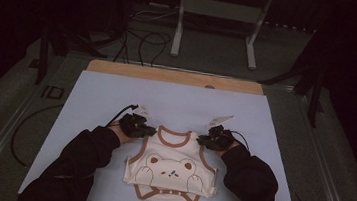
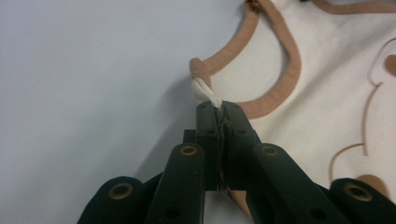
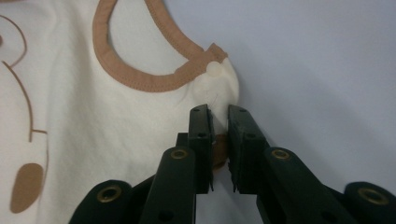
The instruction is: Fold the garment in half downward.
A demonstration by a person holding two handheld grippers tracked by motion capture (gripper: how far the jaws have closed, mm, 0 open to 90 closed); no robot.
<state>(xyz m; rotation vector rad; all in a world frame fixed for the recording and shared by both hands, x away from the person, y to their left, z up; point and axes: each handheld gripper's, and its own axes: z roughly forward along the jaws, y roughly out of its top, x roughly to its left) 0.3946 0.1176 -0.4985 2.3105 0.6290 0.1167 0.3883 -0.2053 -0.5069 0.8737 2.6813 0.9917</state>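
A cream baby vest (image 1: 172,167) with brown trim and a bear drawing lies flat on the pale mat (image 1: 176,100), neck toward the far side. My left gripper (image 1: 146,130) is at the vest's left shoulder. In the left gripper view the left gripper (image 2: 218,106) is shut on a pinched fold of the shoulder strap (image 2: 201,88). My right gripper (image 1: 205,140) is at the other shoulder. In the right gripper view the right gripper (image 3: 218,110) has its jaws close together with the snap-button shoulder tab (image 3: 219,86) caught between them.
The mat covers a wooden table whose far edge (image 1: 174,76) shows bare. Cables (image 1: 142,41) and a metal stand (image 1: 214,29) sit on the floor beyond. A cable (image 1: 119,114) trails from the left gripper across the mat. Dark sleeves (image 1: 76,165) come in from the bottom.
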